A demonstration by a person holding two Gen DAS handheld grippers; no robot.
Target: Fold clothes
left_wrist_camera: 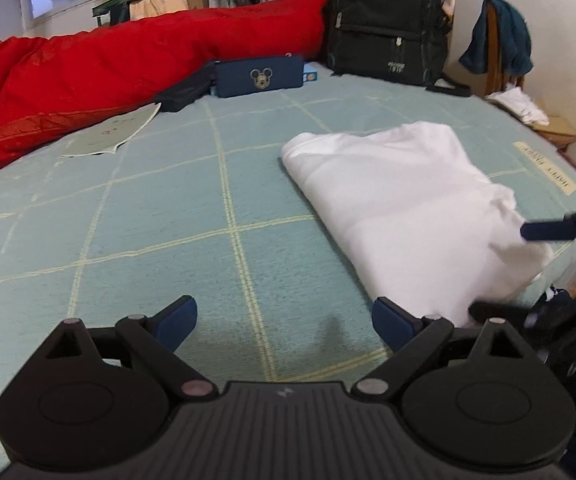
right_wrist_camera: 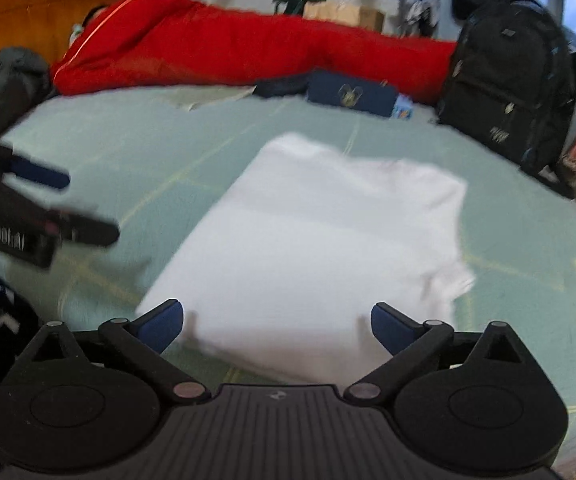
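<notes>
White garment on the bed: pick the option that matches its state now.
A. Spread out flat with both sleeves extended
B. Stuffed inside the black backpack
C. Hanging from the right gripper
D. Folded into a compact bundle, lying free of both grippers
D: the white garment lies folded on the green bed sheet, and both the left gripper and right gripper have open, empty jaws.

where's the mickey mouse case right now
In the left wrist view the blue Mickey case lies at the bed's far edge, against the red quilt, left of the black backpack.
</notes>
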